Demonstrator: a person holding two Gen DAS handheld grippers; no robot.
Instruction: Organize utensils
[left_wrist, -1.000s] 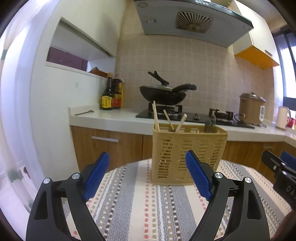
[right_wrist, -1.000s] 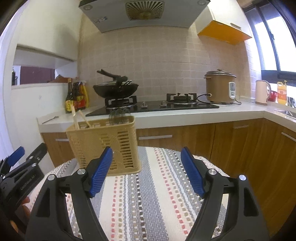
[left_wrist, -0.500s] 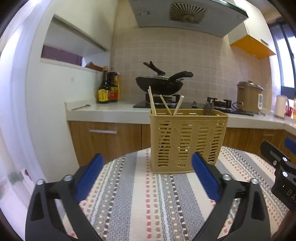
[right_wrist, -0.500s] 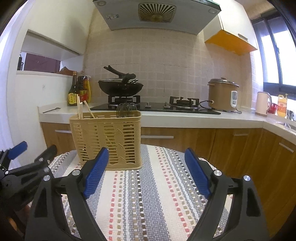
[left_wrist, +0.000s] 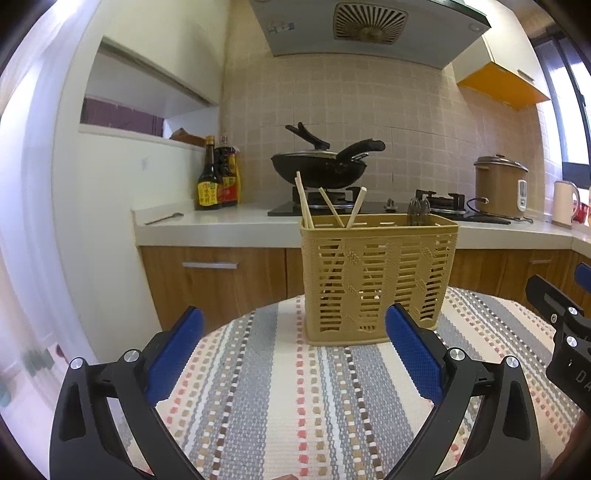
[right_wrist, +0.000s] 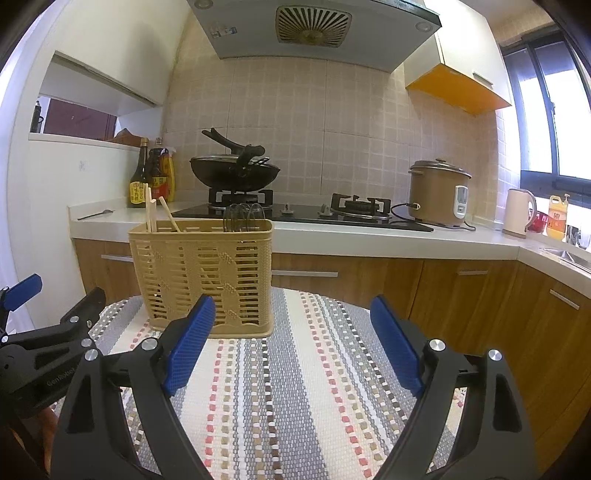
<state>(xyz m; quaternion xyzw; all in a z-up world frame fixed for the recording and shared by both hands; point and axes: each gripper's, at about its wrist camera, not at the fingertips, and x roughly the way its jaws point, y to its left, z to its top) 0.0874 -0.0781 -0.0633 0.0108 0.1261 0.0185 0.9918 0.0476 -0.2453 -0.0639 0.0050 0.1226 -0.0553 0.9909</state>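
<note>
We see the utensil basket (left_wrist: 378, 277) upright on the striped tablecloth (left_wrist: 280, 398), chopsticks (left_wrist: 304, 201) already inside; left gripper (left_wrist: 293, 345) and right gripper (right_wrist: 293, 343) gape empty, suggesting completion.

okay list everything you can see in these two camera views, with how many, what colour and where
utensil basket: 1, tan, on the table
chopsticks: a few, pale wood, basket's left end
dark utensils: count unclear, basket's right end
striped cloth: 1, grey, cream, red, covering the table
wok: 1, black, on the stove
sauce bottles: about 3, dark, counter's left
rice cooker: 1, brown, counter
kettle: 1, cream, counter's right
left gripper: black, blue pads, open, empty
right gripper: same, open, empty
</note>
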